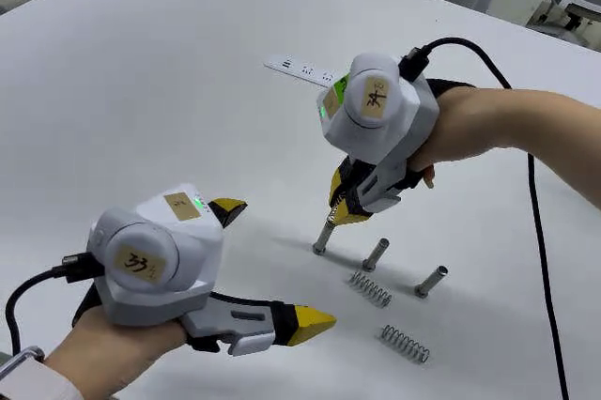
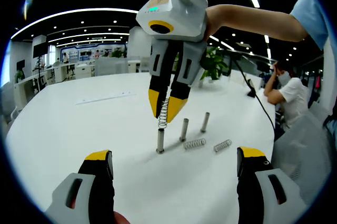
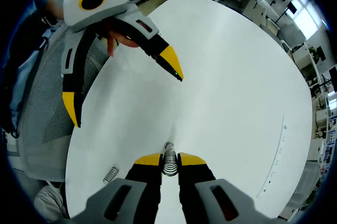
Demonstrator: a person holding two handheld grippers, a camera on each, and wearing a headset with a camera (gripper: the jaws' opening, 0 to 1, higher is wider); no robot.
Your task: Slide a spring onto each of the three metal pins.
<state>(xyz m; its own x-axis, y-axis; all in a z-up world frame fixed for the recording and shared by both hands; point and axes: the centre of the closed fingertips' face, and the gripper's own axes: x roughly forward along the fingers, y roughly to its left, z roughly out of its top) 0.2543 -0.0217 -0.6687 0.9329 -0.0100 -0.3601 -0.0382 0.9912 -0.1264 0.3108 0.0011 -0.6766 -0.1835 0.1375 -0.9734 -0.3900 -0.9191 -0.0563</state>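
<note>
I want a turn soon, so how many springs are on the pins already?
None is finished yet. In hand: the right gripper has its jaws shut on one coiled metal spring, right at the top of an upright grey metal pin. Left to do: two more springs lie on the white table by two bare pins. The left gripper is open and empty.

Bright, even light falls from ceiling strip lights [image 2: 73, 12], casting soft, faint shadows beside the metal pins [image 1: 324, 236] on the white table [image 1: 141, 90]. The head view is sharp; both gripper views bend strongly toward their edges.
</note>
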